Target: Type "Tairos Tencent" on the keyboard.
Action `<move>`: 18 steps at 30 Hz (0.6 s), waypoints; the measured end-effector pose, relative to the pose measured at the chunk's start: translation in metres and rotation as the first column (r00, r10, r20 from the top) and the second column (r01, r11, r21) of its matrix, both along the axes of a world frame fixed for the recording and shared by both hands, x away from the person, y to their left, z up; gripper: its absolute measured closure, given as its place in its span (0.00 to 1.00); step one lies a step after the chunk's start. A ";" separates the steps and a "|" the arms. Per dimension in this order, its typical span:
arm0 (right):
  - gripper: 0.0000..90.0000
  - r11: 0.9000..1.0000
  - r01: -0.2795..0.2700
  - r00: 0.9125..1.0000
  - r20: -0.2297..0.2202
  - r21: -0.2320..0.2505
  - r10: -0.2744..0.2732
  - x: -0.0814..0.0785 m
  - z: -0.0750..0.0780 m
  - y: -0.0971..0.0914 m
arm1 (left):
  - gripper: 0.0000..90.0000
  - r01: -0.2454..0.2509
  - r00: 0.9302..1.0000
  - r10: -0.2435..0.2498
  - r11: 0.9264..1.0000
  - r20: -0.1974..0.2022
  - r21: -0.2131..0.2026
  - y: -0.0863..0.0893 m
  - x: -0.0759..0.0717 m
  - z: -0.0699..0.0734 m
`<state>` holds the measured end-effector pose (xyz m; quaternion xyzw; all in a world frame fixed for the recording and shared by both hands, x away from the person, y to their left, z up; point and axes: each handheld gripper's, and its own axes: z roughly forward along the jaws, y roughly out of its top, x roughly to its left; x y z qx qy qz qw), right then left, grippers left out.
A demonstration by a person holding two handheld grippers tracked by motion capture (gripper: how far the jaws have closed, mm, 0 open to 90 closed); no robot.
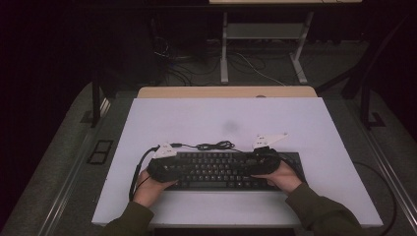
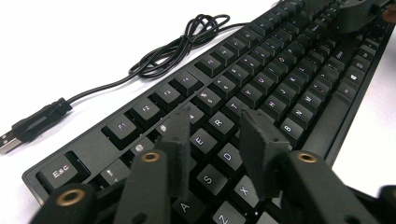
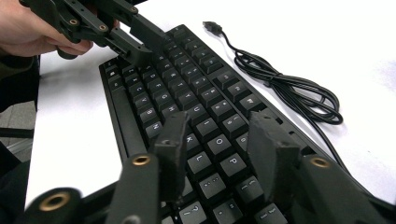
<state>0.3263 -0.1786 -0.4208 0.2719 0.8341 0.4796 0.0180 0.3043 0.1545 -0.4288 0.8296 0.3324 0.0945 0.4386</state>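
Note:
A black keyboard point(image 1: 216, 169) lies across the near part of the white table top point(image 1: 221, 118). My left gripper point(image 1: 178, 169) hovers over the keyboard's left end, jaws apart above the letter keys point(image 2: 219, 121), with nothing between them. My right gripper point(image 1: 249, 167) is over the right end, also with its jaws parted above the keys point(image 3: 219, 123) and gripping nothing. In the right gripper view the left gripper point(image 3: 142, 42) and the hand point(image 3: 28, 28) holding it appear at the keyboard's far end. The right gripper's body point(image 2: 359, 11) shows at the top of the left gripper view.
The keyboard's black cable point(image 1: 211, 145) lies coiled on the table just behind it, with the USB plug point(image 2: 28, 128) loose at its end. A wooden strip point(image 1: 226, 92) edges the table's far side. Desk legs and floor cables point(image 1: 246, 64) stand beyond.

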 end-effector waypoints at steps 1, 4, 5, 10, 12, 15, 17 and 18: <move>0.68 1.000 -0.002 1.000 0.000 -0.002 0.002 0.000 0.000 0.001 | 0.66 0.001 1.000 -0.001 1.000 0.000 0.000 0.000 0.000 0.000; 0.73 1.000 -0.009 1.000 -0.002 -0.004 0.009 0.000 0.001 0.003 | 0.62 0.000 1.000 0.000 1.000 0.001 -0.003 0.001 -0.002 0.000; 0.75 1.000 -0.011 1.000 -0.002 -0.002 0.011 0.000 0.001 0.004 | 0.60 0.000 1.000 0.000 1.000 0.000 -0.002 0.001 -0.003 0.000; 0.82 1.000 -0.021 1.000 0.000 -0.001 0.021 0.001 0.001 0.006 | 0.52 -0.002 1.000 0.002 1.000 0.005 -0.010 0.003 -0.005 -0.001; 0.85 1.000 -0.023 1.000 -0.002 -0.001 0.023 0.001 0.001 0.008 | 0.48 0.003 1.000 -0.003 1.000 -0.003 -0.009 0.004 -0.006 -0.002; 0.89 1.000 -0.031 1.000 -0.005 -0.001 0.031 0.001 0.002 0.009 | 0.42 0.006 1.000 -0.006 1.000 -0.003 0.001 0.005 -0.006 -0.003; 0.92 0.999 -0.037 0.999 -0.006 0.001 0.037 0.001 0.002 0.010 | 0.38 0.004 1.000 -0.004 1.000 -0.003 0.000 0.005 -0.007 -0.004; 0.94 0.999 -0.039 0.999 -0.006 0.000 0.039 0.001 0.002 0.011 | 0.36 0.005 1.000 -0.005 1.000 -0.001 -0.001 0.005 -0.007 -0.004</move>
